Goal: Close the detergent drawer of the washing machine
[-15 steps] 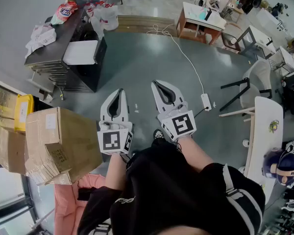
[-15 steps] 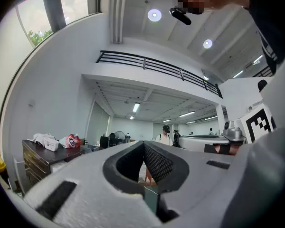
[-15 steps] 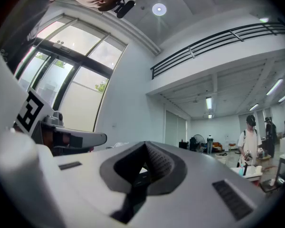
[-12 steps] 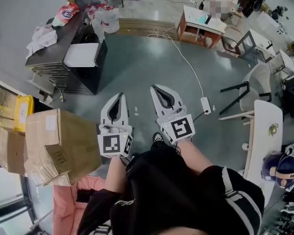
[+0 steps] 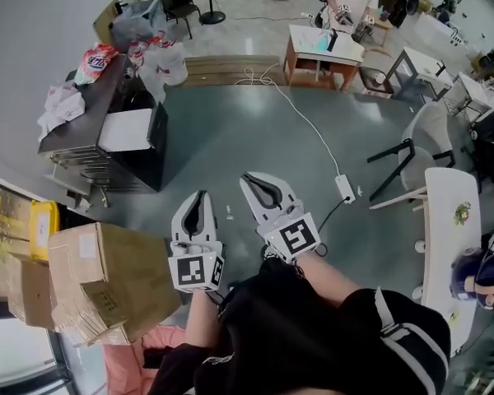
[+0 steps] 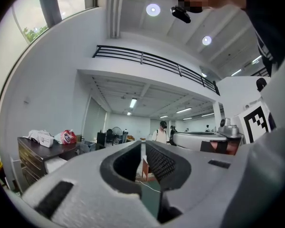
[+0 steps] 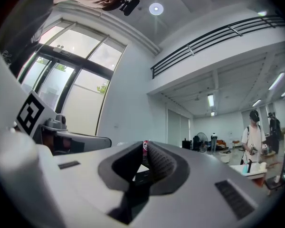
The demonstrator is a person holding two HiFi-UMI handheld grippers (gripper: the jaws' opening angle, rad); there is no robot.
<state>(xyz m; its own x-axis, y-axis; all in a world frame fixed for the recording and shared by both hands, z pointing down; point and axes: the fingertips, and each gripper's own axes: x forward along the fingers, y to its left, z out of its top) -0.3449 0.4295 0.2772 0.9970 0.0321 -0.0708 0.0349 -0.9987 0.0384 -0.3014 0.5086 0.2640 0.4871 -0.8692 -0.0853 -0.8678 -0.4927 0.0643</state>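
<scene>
Head view: the left gripper [image 5: 200,196] and the right gripper [image 5: 247,178] are held side by side over bare grey floor [image 5: 247,130], both pointed away from the person's body. Each pair of jaws is seen pressed together with nothing between them. No washing machine and no detergent drawer can be made out with certainty. A dark cabinet [image 5: 82,151] stands ahead and to the left of the jaws, well apart from them. A white-topped unit [image 5: 130,130] is set against the cabinet's right side; whether this is the machine cannot be told. A cardboard box [image 5: 107,278] lies on the near side of the cabinet, just beside the left gripper. Left gripper view: the left gripper [image 6: 142,145] is closed on nothing, and the cabinet [image 6: 35,156] is seen off to the left of the jaw line, not in front of it. Right gripper view: the right gripper [image 7: 145,145] is likewise closed and empty; past the jaws only wall, windows and distant room are seen. Judgement: the task is not yet engaged. If the target sits at the cabinet, it lies left of both jaw axes and the left gripper is nearer, so a turn to the left is called for first.
</scene>
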